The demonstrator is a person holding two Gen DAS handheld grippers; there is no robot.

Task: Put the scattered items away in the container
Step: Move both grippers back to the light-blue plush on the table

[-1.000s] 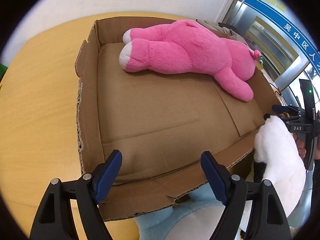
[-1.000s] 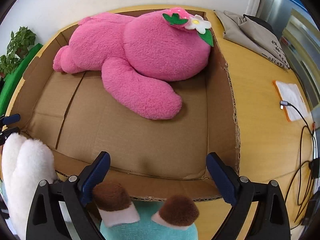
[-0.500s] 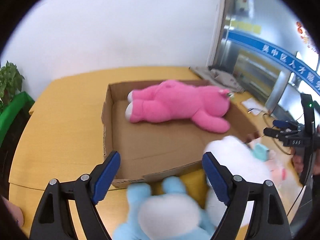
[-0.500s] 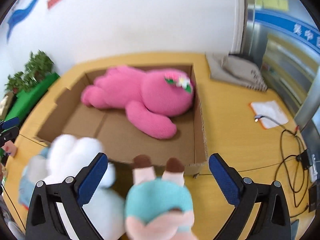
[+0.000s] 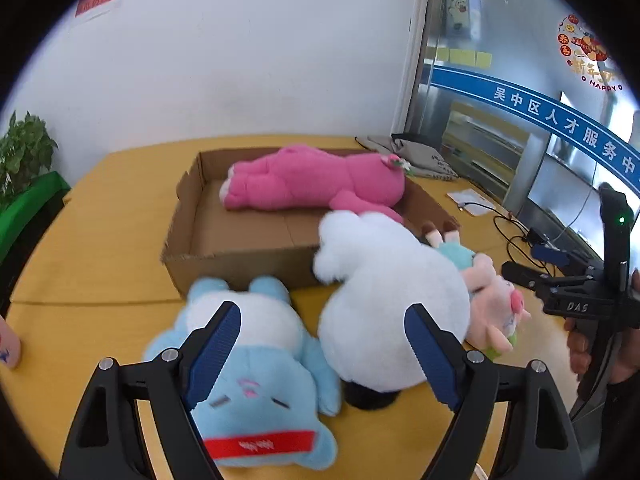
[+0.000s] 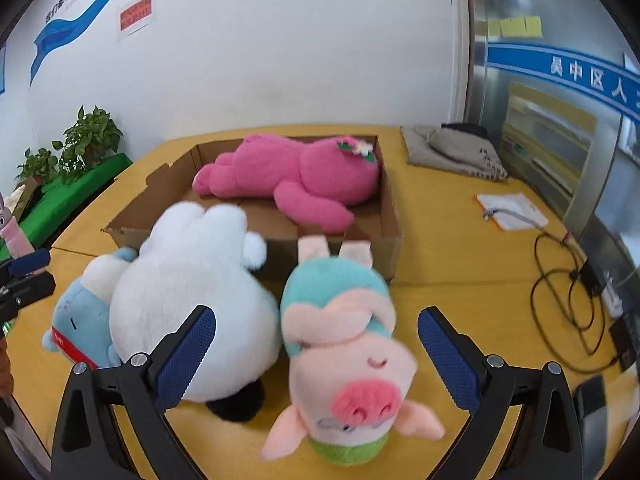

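Note:
A shallow cardboard box (image 5: 240, 256) (image 6: 394, 216) sits on the yellow table with a big pink plush (image 5: 316, 184) (image 6: 296, 176) lying along its far side. In front of the box lie three plush toys: a light blue one (image 5: 256, 368) (image 6: 80, 320), a large white one (image 5: 392, 300) (image 6: 192, 300) and a pink pig in a teal top (image 6: 344, 344) (image 5: 492, 304). My left gripper (image 5: 324, 344) stands open above the blue and white toys. My right gripper (image 6: 316, 356) stands open over the pig, touching nothing.
A grey folded bag (image 6: 452, 152) and a paper sheet (image 6: 512, 212) lie at the back right, with black cables (image 6: 568, 292) near the right edge. Potted plants (image 6: 80, 140) on a green stand line the left. A small pink object (image 5: 8, 344) sits at the table's near-left edge.
Both grippers have pulled back and up from over the box. The view has widened from the box interior to the three toys lying before it. Both stay open.

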